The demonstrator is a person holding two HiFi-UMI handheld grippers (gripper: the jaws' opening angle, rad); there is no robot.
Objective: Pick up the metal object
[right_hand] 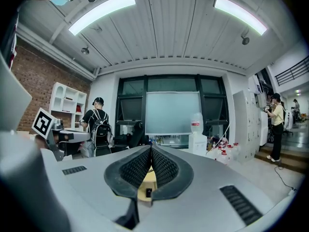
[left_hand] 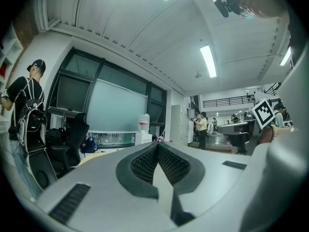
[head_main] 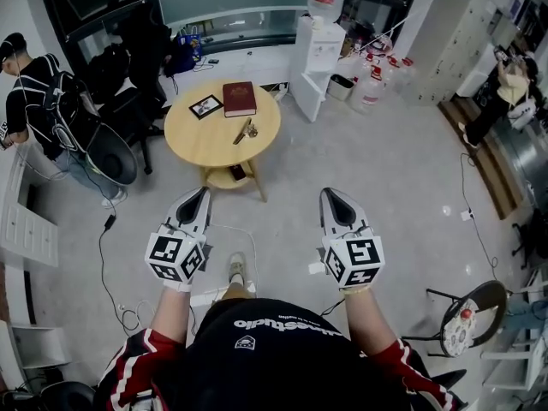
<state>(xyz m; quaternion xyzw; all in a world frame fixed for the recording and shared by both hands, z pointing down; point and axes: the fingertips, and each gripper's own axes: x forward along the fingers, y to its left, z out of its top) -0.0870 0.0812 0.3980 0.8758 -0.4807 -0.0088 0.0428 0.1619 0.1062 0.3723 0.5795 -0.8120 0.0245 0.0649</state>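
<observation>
The metal object [head_main: 244, 130], slim and brassy, lies on the round wooden table [head_main: 197, 139] some way ahead of me, beside a red book [head_main: 239, 98] and a small black framed picture [head_main: 205, 106]. My left gripper [head_main: 203, 193] [left_hand: 158, 144] and my right gripper [head_main: 329, 193] [right_hand: 151, 148] are held side by side over the floor, short of the table and pointing towards it. Both are shut with nothing between the jaws. In the right gripper view a strip of the table [right_hand: 147, 179] shows behind the closed pads.
A water dispenser [head_main: 318, 54] and several water bottles [head_main: 370, 82] stand beyond the table on the right. A person with a backpack [head_main: 36, 101] and a dark office chair [head_main: 116, 154] are at the left. Another person [head_main: 505, 84] stands far right. A stool [head_main: 469, 312] and floor cables [head_main: 107, 255] are close by.
</observation>
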